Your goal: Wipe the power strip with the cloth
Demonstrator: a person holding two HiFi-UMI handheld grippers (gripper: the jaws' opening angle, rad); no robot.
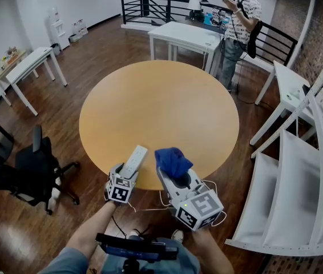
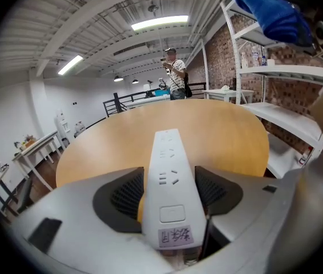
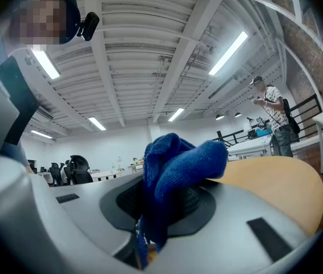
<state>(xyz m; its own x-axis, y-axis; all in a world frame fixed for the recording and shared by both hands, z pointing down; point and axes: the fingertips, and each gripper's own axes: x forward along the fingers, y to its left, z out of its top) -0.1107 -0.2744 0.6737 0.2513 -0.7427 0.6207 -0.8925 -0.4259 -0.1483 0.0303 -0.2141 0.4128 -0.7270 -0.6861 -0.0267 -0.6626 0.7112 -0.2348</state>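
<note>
A white power strip (image 1: 133, 161) (image 2: 168, 181) is clamped lengthwise between the jaws of my left gripper (image 1: 128, 170) (image 2: 168, 196), held above the near edge of the round wooden table (image 1: 156, 107). Its sockets face up, and a small label shows at its near end. A bunched blue cloth (image 1: 172, 161) (image 3: 176, 173) sits pinched in my right gripper (image 1: 176, 173) (image 3: 164, 201), just right of the strip. That gripper is tilted upward, so its view shows mostly ceiling. In the left gripper view, the cloth (image 2: 270, 10) shows at top right.
A person (image 1: 237, 27) stands beyond the table by white desks (image 1: 184, 36). White shelving (image 1: 298, 176) fills the right side. A black office chair (image 1: 33, 170) stands at the left, with another white desk (image 1: 27, 67) beyond it. A cable (image 1: 150, 207) hangs below the grippers.
</note>
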